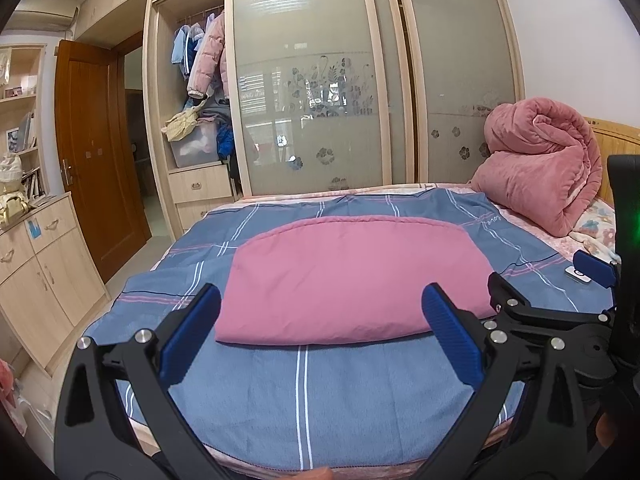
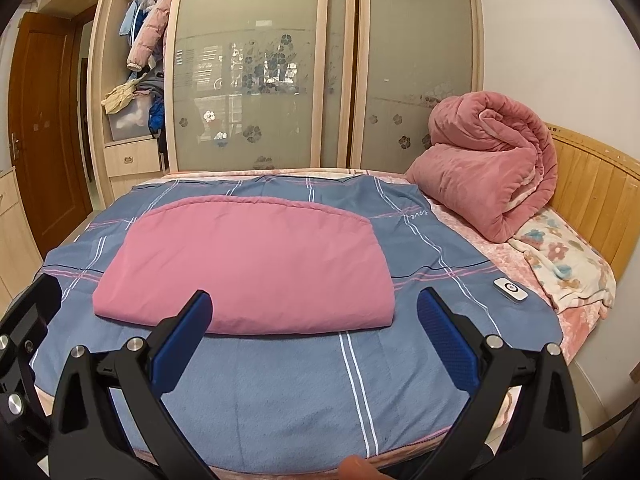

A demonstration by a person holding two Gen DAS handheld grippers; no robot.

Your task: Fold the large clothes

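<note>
A pink garment [image 1: 352, 280] lies folded into a flat rectangle on the blue plaid bedspread [image 1: 320, 396]; it also shows in the right wrist view [image 2: 248, 264]. My left gripper [image 1: 320, 300] is open and empty, hovering just in front of the garment's near edge. My right gripper [image 2: 314, 304] is open and empty, also hovering before the near edge, toward the garment's right end. In the left wrist view, the right gripper [image 1: 592, 272] shows at the right edge. Neither gripper touches the cloth.
A rolled pink quilt [image 2: 488, 168] sits at the head of the bed by the wooden headboard [image 2: 592, 184]. A small white remote [image 2: 510, 289] lies right of the garment. A wardrobe with sliding glass doors [image 1: 316, 92] stands behind the bed; a cabinet [image 1: 36, 272] and door [image 1: 96, 152] are left.
</note>
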